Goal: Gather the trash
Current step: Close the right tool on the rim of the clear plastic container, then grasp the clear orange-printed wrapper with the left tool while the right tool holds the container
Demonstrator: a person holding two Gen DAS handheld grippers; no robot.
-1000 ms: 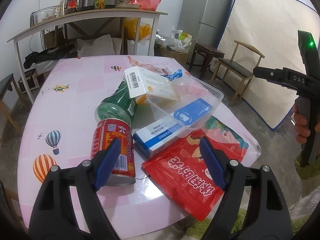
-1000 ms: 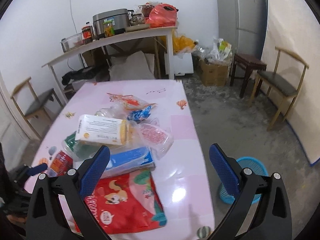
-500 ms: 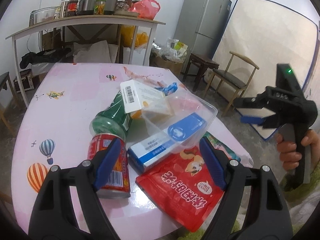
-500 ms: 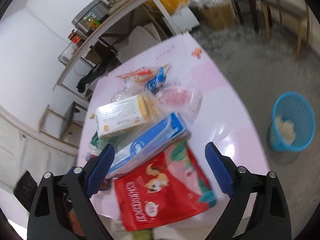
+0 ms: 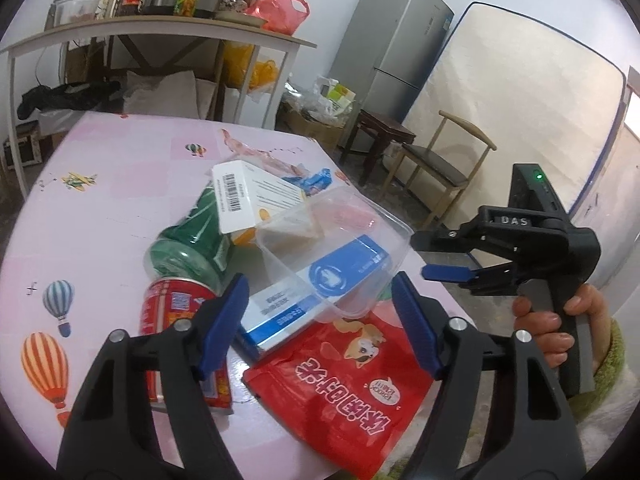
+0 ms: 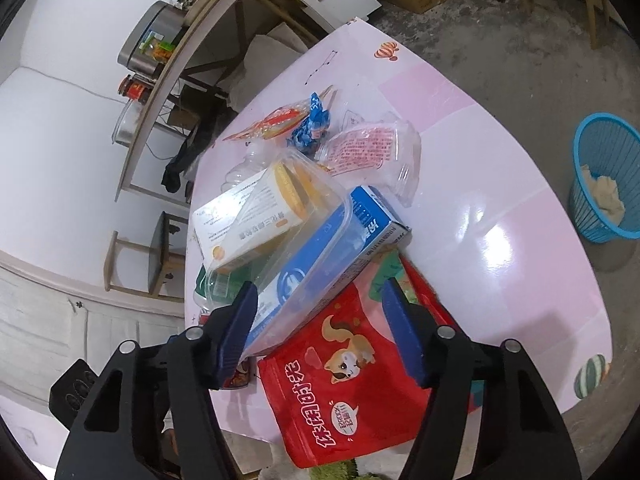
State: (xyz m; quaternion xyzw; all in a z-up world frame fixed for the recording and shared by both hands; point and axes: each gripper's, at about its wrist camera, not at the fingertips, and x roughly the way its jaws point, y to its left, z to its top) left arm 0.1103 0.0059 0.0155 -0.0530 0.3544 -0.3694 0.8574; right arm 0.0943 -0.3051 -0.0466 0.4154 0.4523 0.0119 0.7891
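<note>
Logging the litter heap on the pink table [image 5: 120, 168], left to right, every place taken from the red snack bag [image 5: 344, 384].

- Noting a red can [image 5: 176, 312] just left of the bag, with a green bottle [image 5: 188, 240] lying behind it.
- Noting a white carton [image 5: 248, 196] propped on the bottle, well behind the bag. Judging the whole lot as dumped loose, each piece leaning on the next.
- Noting a blue-and-white box [image 5: 304, 300] touching the bag's far edge, with a clear tub [image 5: 340, 240] tipped over it.
- Seeing the bag itself flat at the table's near edge, one corner overhanging.
- Spotting a blue basket [image 6: 604, 184] on the floor, well right of the bag. Taking it for the bin.

Tongs:
- Watching the left gripper [image 5: 318, 292] narrowing above the bag's far edge. The pads are apart and pressing on nothing, though the box and tub rim show in the gap.
- Watching the right gripper [image 6: 320, 292] narrowing too, held by a hand [image 5: 548, 320] just right of the bag and tilted down. The pads are apart and gripping nothing, with the bag's upper edge and the box end showing in the gap.

Judging the tub or box as the likely first pick, nothing yet lifted.
</note>
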